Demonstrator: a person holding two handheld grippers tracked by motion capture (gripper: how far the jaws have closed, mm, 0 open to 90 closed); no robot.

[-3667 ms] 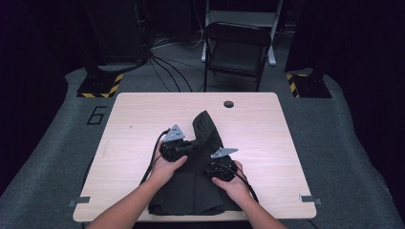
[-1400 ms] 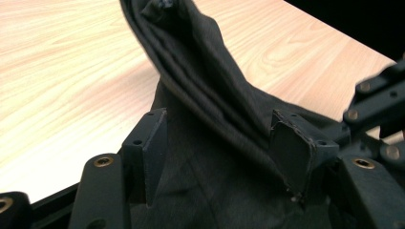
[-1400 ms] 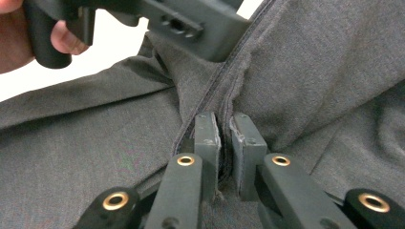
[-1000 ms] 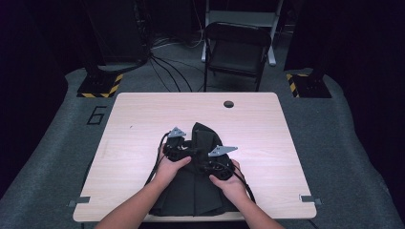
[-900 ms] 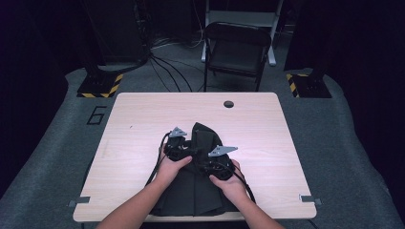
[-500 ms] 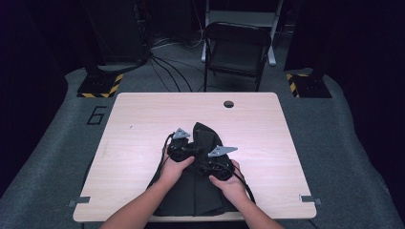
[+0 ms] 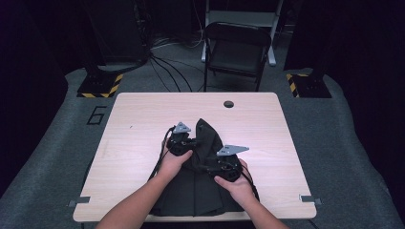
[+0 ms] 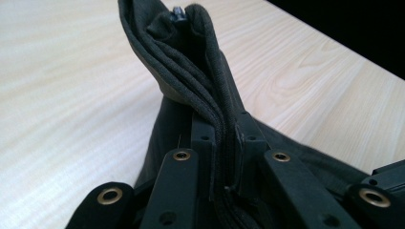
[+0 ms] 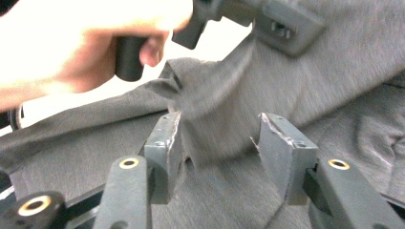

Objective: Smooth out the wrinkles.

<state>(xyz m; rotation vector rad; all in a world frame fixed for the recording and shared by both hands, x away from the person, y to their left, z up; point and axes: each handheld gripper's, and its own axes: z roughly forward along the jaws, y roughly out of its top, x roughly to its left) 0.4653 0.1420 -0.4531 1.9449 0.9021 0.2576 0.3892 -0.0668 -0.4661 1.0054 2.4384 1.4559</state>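
I'm working a dark garment (image 7: 200,176) that lies on the near half of the table (image 7: 138,124), from the centre down toward the six o'clock edge, with one peak of cloth standing up toward twelve. My left gripper (image 8: 224,143) has just been closing and now pinches a thick folded edge of the fabric, seams stacked between its jaws; in the high view it sits at about ten o'clock of the heap (image 7: 184,141). My right gripper (image 9: 219,138) has just been opening; its jaws stand partly apart with a ridge of cloth loose between them, not pressed, at about four o'clock from the left one (image 7: 224,164). This looks to me like a hand-over of the grip. To do it well I would hold the left pinch firm and low, back the right jaws clear without snagging the ridge, then re-grip farther along the same edge so the fold stays aligned.
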